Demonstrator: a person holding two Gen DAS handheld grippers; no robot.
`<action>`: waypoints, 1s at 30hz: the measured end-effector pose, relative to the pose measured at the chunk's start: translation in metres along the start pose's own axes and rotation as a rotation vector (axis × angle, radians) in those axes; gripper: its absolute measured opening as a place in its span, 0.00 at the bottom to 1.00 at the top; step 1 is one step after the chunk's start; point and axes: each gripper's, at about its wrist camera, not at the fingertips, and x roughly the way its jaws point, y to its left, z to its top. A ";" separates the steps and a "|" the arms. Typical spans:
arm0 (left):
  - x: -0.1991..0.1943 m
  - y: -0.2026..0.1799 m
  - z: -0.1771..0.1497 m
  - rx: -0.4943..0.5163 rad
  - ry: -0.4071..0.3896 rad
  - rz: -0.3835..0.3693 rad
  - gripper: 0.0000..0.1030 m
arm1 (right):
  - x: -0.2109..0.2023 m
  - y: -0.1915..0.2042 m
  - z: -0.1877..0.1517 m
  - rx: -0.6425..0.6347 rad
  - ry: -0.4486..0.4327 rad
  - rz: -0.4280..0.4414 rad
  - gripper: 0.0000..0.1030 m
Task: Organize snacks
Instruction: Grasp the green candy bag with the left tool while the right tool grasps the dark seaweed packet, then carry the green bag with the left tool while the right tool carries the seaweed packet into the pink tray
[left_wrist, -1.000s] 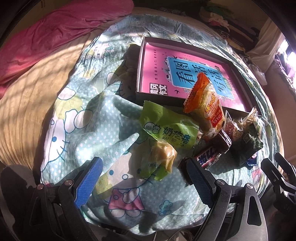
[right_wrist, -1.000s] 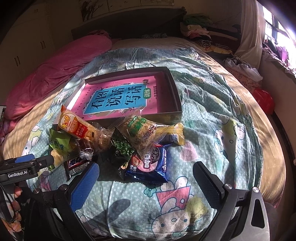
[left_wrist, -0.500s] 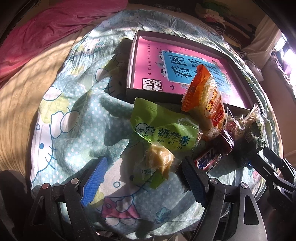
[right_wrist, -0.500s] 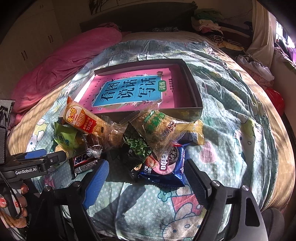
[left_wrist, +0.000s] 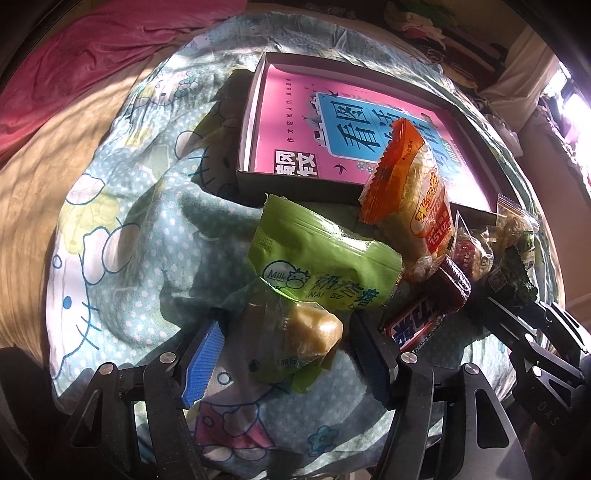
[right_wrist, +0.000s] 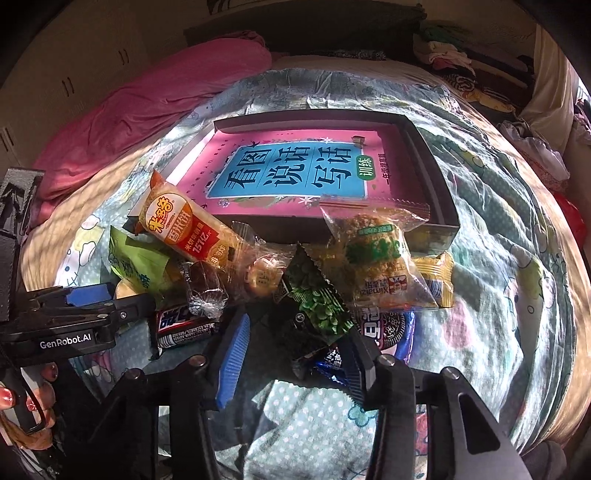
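A pile of snacks lies on the bed in front of a shallow dark box (left_wrist: 255, 184) (right_wrist: 439, 199) with a pink book in it. My left gripper (left_wrist: 284, 343) is open, its jaws on either side of a green milk-candy packet (left_wrist: 314, 273) with a yellow piece showing. My right gripper (right_wrist: 295, 347) is open, its jaws on either side of a dark green pea packet (right_wrist: 317, 299). An orange rice-cracker packet (left_wrist: 413, 192) (right_wrist: 184, 225), a chocolate bar (left_wrist: 417, 325) (right_wrist: 181, 325), an Oreo pack (right_wrist: 391, 325) and a clear seaweed-cake packet (right_wrist: 373, 254) lie around them.
The bed has a blue Hello Kitty quilt (left_wrist: 129, 236) (right_wrist: 498, 280) and a pink blanket (left_wrist: 92, 66) (right_wrist: 147, 114) at the far left. Clothes are piled at the back right (right_wrist: 454, 62). The two grippers are close side by side.
Both grippers have moved forward and down to the snack pile. Both sets of jaws have narrowed and now flank a packet each.
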 end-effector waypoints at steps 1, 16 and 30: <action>0.000 0.000 0.000 -0.001 0.000 -0.002 0.66 | 0.001 0.002 0.000 -0.005 0.003 0.013 0.41; -0.001 0.011 0.002 -0.043 -0.002 -0.059 0.34 | -0.005 -0.002 0.000 0.006 -0.010 0.071 0.28; -0.043 0.008 0.007 -0.031 -0.052 -0.096 0.34 | -0.035 -0.013 0.007 0.057 -0.075 0.112 0.27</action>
